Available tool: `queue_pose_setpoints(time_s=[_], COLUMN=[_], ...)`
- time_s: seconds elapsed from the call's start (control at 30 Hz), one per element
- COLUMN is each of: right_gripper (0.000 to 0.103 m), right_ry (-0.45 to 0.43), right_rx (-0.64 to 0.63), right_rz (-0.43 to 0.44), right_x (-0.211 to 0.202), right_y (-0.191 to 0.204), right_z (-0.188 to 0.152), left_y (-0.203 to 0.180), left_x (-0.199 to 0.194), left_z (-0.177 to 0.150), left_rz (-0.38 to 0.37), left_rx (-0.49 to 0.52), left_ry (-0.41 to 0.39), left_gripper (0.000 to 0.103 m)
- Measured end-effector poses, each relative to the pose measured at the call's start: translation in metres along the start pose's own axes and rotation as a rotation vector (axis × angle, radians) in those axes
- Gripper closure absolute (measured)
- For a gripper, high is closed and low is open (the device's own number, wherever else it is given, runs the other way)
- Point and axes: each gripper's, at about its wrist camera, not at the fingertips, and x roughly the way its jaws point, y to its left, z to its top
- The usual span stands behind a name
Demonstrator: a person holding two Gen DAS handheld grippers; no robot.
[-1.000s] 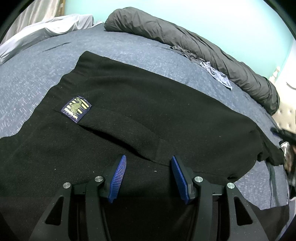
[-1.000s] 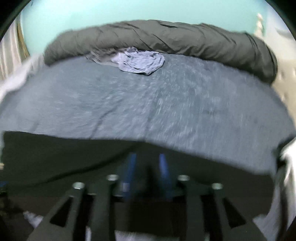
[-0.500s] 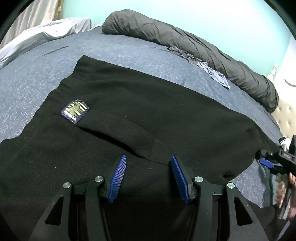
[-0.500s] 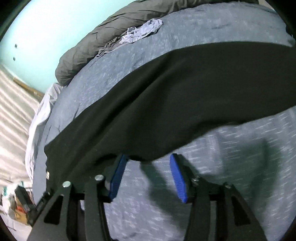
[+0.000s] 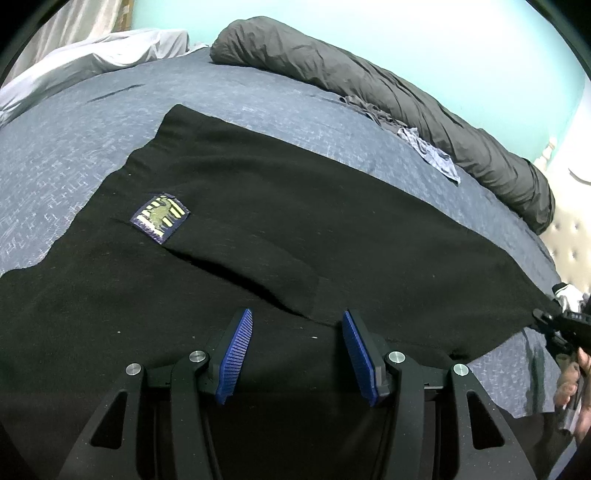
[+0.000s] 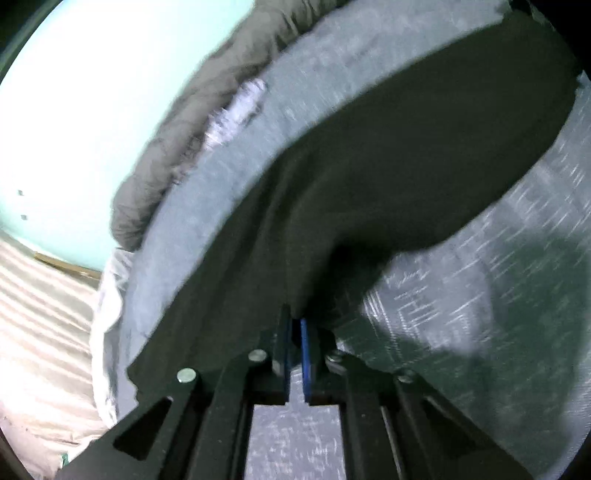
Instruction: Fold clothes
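The black garment [image 5: 295, 229] lies spread flat on the blue bed [image 5: 74, 147]; you can expect it to be soft, limp and light, so take it by edges and corners. Your right hand-held gripper [image 6: 294, 332] is clamped on its right edge, while your left hand-held gripper [image 5: 297, 354] hovers open over the near hem.

Home bedroom: wide bed [image 5: 258, 107] under blue patterned cover, rolled grey duvet [image 5: 388, 92] along far edge by pale turquoise wall [image 5: 424, 33], tufted headboard [image 5: 569, 236] at right, curtain [image 6: 40, 295] at left.
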Motion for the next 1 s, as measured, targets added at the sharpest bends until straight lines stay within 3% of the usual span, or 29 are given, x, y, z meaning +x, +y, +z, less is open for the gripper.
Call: queue_pose_setpoints(time_s=[0.2,0.33,0.47,0.53,0.63,0.87,1.0], right_gripper=[0.098,0.081,0.080,0.065,0.056,0.049,0.049], right_ry=[0.075,0.027,-0.080,-0.123,-0.164,-0.220,-0.205], right_rx=[-0.029,-0.025,0.037,0.091,0.151,0.182,0.180], right_rz=[-0.123,-0.162,-0.223,-0.254,-0.300,-0.361,-0.360], right_x=[0.015,-0.001,-0.042,-0.063,-0.087,-0.105,-0.097], right_y=[-0.010,-0.016,-0.046,-0.068,-0.097,-0.127,-0.138], right_z=[-0.002,0.000,0.021,0.035,0.058,0.091,0.105], left_y=[-0.001,0.001,0.001,0.000,-0.003,-0.006,-0.006], left_x=[0.001,0.002,0.001,0.000,0.003,0.003,0.004], left_z=[0.000,0.000,0.001,0.000,-0.001,-0.002,-0.003], left_rz=[0.004,0.000,-0.003,0.000,0.009,0.022,0.031], left_rx=[0.003,-0.002,0.000,0.004,0.011,0.032,0.042], left_ry=[0.002,0.003,0.001,-0.002,0.003,0.005,0.006], left_gripper=[0.048,0.048,0.048,0.048,0.048,0.048,0.048])
